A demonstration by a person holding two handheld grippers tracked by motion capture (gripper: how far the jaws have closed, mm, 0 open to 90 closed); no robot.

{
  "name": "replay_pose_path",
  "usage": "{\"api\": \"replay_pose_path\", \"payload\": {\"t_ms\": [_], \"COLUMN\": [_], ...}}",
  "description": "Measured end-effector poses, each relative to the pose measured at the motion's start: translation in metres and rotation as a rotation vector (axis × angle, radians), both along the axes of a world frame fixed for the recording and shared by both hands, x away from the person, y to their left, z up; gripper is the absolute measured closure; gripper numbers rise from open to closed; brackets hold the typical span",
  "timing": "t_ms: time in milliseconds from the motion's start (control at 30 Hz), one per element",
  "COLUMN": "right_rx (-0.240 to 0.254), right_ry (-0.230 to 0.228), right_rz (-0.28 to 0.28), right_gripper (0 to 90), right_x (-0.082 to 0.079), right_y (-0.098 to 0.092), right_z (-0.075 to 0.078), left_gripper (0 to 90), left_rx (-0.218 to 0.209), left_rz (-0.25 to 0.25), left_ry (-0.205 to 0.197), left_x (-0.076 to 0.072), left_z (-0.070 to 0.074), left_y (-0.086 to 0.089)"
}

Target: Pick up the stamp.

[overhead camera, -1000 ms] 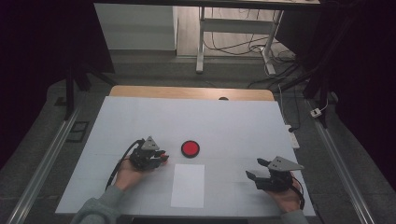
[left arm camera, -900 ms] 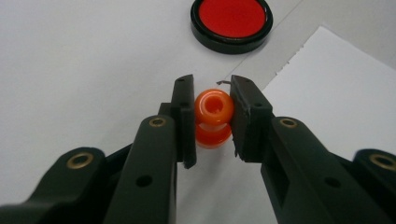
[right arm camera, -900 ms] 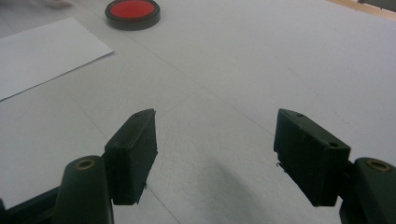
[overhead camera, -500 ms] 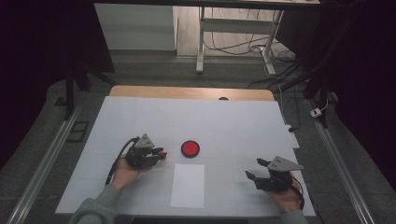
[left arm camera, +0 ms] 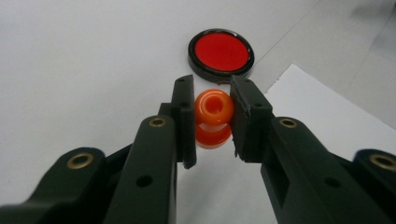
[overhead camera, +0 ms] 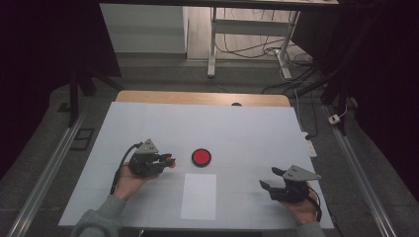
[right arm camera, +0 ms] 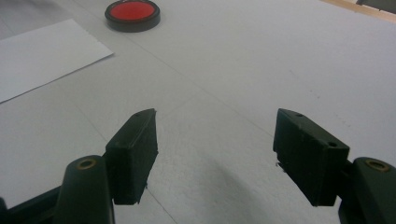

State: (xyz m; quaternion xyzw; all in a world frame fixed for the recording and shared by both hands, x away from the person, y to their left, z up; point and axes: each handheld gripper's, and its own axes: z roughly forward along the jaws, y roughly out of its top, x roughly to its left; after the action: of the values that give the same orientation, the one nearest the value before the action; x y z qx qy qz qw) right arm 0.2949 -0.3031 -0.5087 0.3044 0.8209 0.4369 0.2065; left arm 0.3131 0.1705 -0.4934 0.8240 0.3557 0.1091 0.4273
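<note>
Orange stamp (left arm camera: pixel 213 116) sits clamped between the jaws of the left gripper (left arm camera: pixel 211 112), just short of the red ink pad (left arm camera: pixel 221 50). White paper sheet (overhead camera: pixel 198 195) lies near the pad, on the person's side. Right gripper (right arm camera: pixel 215 149) rests well apart from the pad, jaws spread wide with nothing between them.

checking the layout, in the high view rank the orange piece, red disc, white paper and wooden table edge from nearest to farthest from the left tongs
1. Orange piece: clamped in the left tongs.
2. Red disc: just to their right.
3. White paper: right and nearer the person.
4. Wooden table edge: along the far side.
</note>
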Motion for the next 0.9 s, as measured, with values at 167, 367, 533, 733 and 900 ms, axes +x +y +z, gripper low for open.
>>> {"api": "replay_pose_path", "payload": {"t_ms": [167, 367, 533, 733, 900], "right_rx": [0.007, 0.017, -0.007, 0.009, 0.008], "right_ry": [0.001, -0.002, -0.007, -0.008, -0.012], "right_rz": [-0.001, -0.003, 0.002, 0.004, 0.001], "right_gripper": [30.1, 30.1, 30.1, 30.1, 30.1], "right_x": [0.001, 0.001, -0.001, -0.003, -0.002], "right_y": [0.001, 0.002, 0.004, 0.004, 0.004], "right_z": [0.001, 0.001, 0.002, 0.002, 0.005], "left_gripper": [72.5, 72.5, 72.5, 72.4, 72.5], "left_rx": [-0.04, -0.069, -0.075, -0.09, -0.101], "left_rz": [-0.005, -0.011, -0.015, -0.038, -0.04], "left_ry": [-0.011, -0.025, -0.049, -0.072, -0.086], "left_x": [-0.002, -0.006, -0.01, -0.015, -0.018], "left_z": [0.005, 0.012, 0.02, 0.031, 0.041], "left_y": [0.004, 0.006, 0.004, -0.003, -0.006]}}
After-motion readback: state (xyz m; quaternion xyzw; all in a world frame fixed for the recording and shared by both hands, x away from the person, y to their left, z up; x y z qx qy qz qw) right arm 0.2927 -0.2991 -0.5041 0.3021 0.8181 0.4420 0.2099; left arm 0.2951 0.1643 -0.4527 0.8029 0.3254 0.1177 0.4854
